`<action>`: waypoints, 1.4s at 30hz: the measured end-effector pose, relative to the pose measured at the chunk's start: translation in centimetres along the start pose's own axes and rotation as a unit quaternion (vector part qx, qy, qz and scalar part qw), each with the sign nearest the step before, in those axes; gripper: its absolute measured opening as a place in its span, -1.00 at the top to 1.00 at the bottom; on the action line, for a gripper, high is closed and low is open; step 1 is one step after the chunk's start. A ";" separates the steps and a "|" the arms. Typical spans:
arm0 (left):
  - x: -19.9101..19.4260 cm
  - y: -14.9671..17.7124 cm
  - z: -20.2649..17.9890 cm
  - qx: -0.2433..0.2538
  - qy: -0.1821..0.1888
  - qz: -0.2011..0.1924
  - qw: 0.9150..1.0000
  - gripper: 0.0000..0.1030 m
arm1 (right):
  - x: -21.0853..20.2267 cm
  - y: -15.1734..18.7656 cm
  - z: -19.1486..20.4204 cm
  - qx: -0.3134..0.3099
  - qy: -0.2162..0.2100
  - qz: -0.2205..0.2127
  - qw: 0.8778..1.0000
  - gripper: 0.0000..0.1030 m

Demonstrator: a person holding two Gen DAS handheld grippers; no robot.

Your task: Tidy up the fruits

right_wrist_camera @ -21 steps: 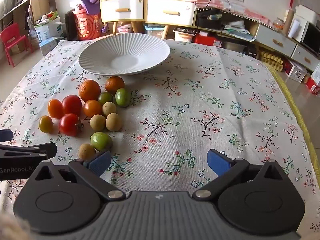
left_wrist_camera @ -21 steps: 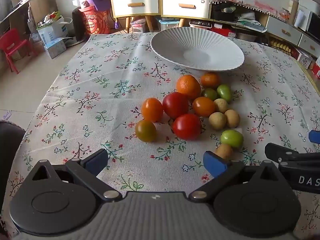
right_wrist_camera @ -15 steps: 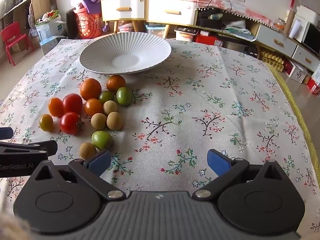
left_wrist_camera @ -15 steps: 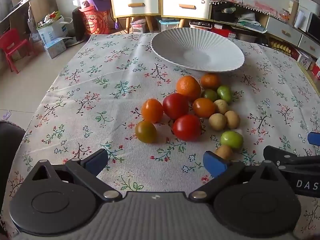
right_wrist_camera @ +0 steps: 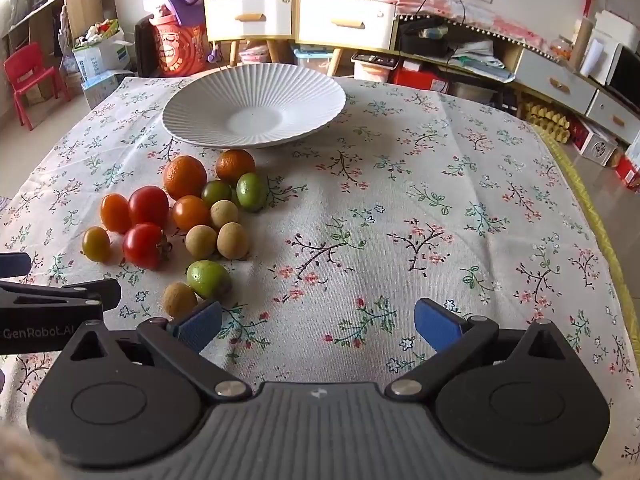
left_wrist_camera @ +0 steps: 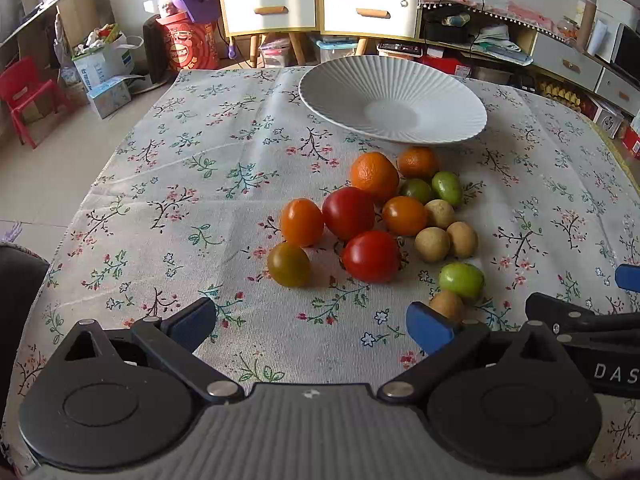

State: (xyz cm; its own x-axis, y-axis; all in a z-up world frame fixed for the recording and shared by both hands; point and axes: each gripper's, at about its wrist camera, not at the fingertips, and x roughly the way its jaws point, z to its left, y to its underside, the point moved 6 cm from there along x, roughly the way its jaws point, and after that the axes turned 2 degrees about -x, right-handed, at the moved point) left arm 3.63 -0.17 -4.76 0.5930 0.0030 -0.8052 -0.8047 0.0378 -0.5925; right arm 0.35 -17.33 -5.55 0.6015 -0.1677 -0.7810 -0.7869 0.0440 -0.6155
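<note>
A cluster of small fruits lies on the flowered tablecloth: red tomatoes (left_wrist_camera: 371,256) (right_wrist_camera: 143,245), oranges (left_wrist_camera: 374,176) (right_wrist_camera: 185,176), green fruits (left_wrist_camera: 461,280) (right_wrist_camera: 208,279) and tan round fruits (left_wrist_camera: 432,244) (right_wrist_camera: 201,242). Beyond them stands an empty white ribbed plate (left_wrist_camera: 320,92) (right_wrist_camera: 192,120). My left gripper (left_wrist_camera: 312,322) hovers open in front of the cluster, nothing between its fingers. My right gripper (right_wrist_camera: 318,326) hangs open to the right of the fruits; its left pad (right_wrist_camera: 198,326) is close to a tan fruit (right_wrist_camera: 179,300).
The table's right edge (right_wrist_camera: 592,216) has a yellow trim. Behind the table stand white drawer cabinets (left_wrist_camera: 320,10), a red drum (left_wrist_camera: 188,46), boxes and a red chair (left_wrist_camera: 24,96) on the floor. Bare cloth (right_wrist_camera: 440,200) spreads right of the fruits.
Both views have crept slightly forward and the fruits sit a touch lower in the pictures. Both grippers stay open and no fruit has moved.
</note>
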 end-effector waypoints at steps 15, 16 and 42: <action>-0.3 -0.1 0.3 -0.002 0.005 -0.004 1.000 -0.82 | 0.0 -0.1 0.1 -0.002 0.000 -0.002 1.000 -0.99; -0.3 -0.2 0.3 -0.002 0.005 -0.004 1.000 -0.82 | 0.0 -0.1 0.2 -0.003 0.000 -0.002 1.000 -0.99; -0.4 -0.3 0.2 -0.002 0.005 -0.008 1.000 -0.82 | -0.2 -0.2 0.0 -0.003 0.006 -0.005 1.000 -0.99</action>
State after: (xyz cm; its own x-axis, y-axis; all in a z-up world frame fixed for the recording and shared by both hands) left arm 3.67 0.01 -4.28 0.6051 -0.0076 -0.7961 -0.7955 0.0347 -0.6050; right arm 0.42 -17.34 -5.28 0.6080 -0.1804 -0.7732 -0.7814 0.0367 -0.6230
